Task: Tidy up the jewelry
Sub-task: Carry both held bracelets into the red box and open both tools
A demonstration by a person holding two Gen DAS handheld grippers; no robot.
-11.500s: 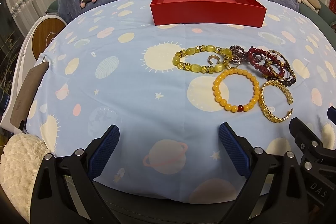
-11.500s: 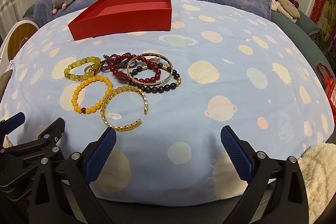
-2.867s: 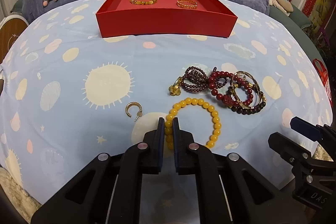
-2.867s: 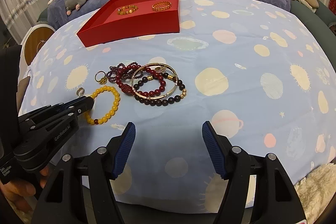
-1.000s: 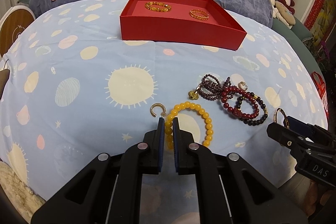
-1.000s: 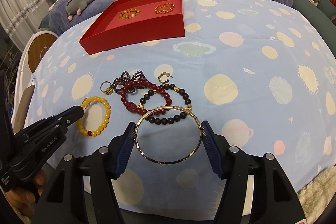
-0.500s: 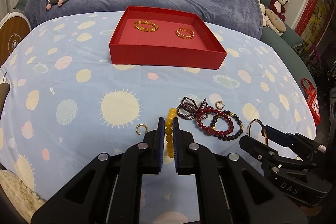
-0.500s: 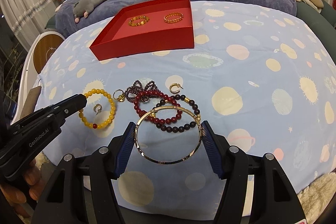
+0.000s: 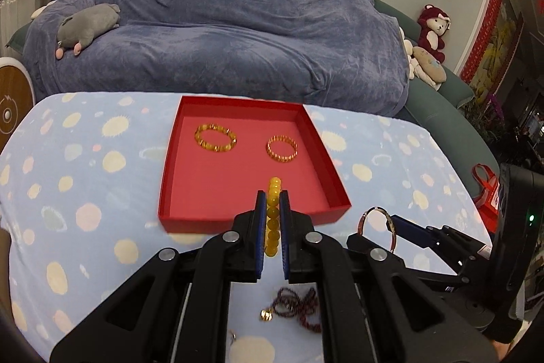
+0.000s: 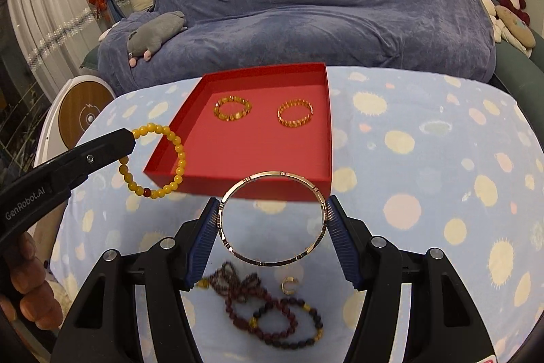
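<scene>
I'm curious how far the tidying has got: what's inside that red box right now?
Inside the red box lie two pieces side by side on its far half: a chunky amber bead bracelet and a gold link bracelet. The near floor looks bare, though the near wall hides a thin strip of it.

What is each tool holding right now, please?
Left tool: closed on the yellow bead bracelet, lifted near the red tray.
Right tool: closed on the gold bangle, held across its width.
</scene>
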